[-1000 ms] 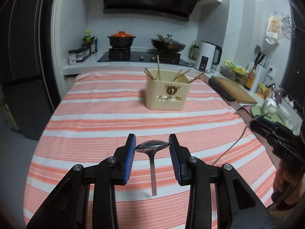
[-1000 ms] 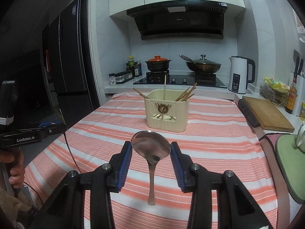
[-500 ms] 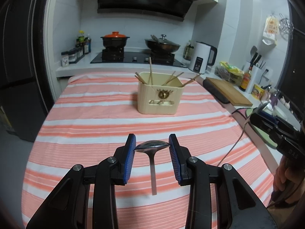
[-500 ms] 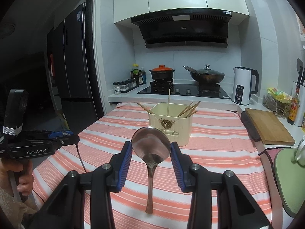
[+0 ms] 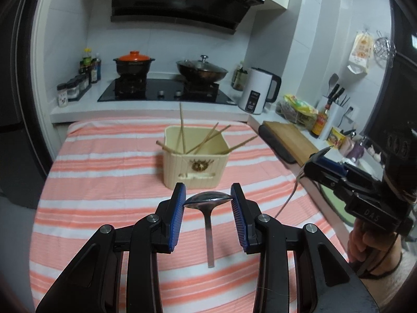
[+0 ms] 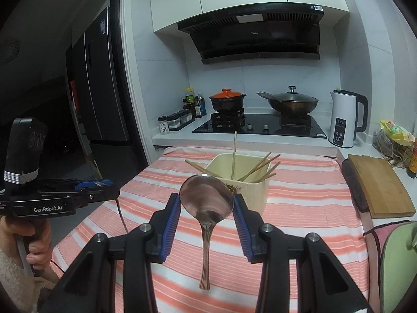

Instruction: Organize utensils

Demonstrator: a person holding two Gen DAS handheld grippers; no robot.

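Both jaws grasp shiny steel spoons by the bowl: left spoon (image 5: pixel 208 203), right spoon (image 6: pixel 207 203).

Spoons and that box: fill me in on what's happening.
A person holds two grippers. The left gripper grips a spoon by its bowl, handle hanging down; the right gripper grips another spoon the same way. Both are above the striped cloth, short of the cream box, which holds only chopsticks.

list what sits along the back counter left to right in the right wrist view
spice jars → sauce bottles → orange-lidded clay pot → lidded wok → white electric kettle
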